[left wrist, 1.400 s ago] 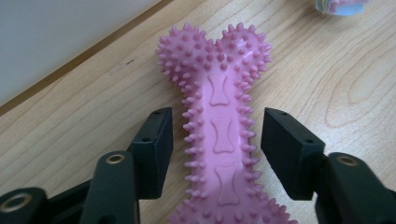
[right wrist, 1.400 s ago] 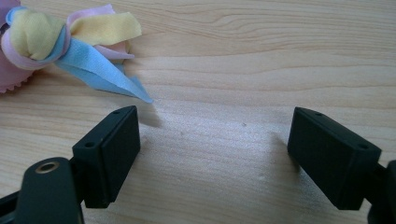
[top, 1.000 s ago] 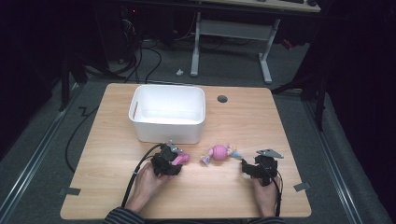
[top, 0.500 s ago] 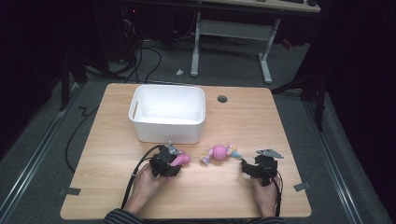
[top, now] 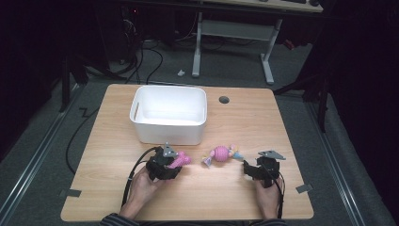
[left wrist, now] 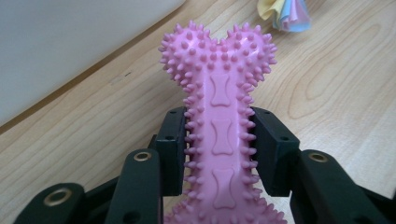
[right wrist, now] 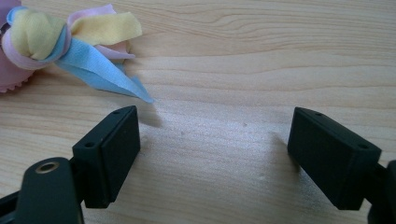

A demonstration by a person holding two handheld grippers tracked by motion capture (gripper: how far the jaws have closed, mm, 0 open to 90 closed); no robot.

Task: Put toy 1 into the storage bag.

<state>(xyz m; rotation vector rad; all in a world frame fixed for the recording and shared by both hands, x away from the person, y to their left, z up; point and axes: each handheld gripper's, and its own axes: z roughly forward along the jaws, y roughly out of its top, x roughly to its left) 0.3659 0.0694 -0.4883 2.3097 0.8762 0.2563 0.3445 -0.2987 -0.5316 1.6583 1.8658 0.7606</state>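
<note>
Both grippers are matte black. The left gripper point(top: 165, 164) and right gripper point(top: 265, 168) each carry a grey three-cornered plate on top and trail a black cable. Their blocky fingers point(right wrist: 111, 154) have small screw holes and brass-ringed pivots. A striped sleeve point(top: 115, 220) shows at the wrist.

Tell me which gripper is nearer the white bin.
Left. The left gripper, shut on the pink spiky bone toy, sits just in front of the white bin; the right gripper rests open, farther off to its right.
</note>
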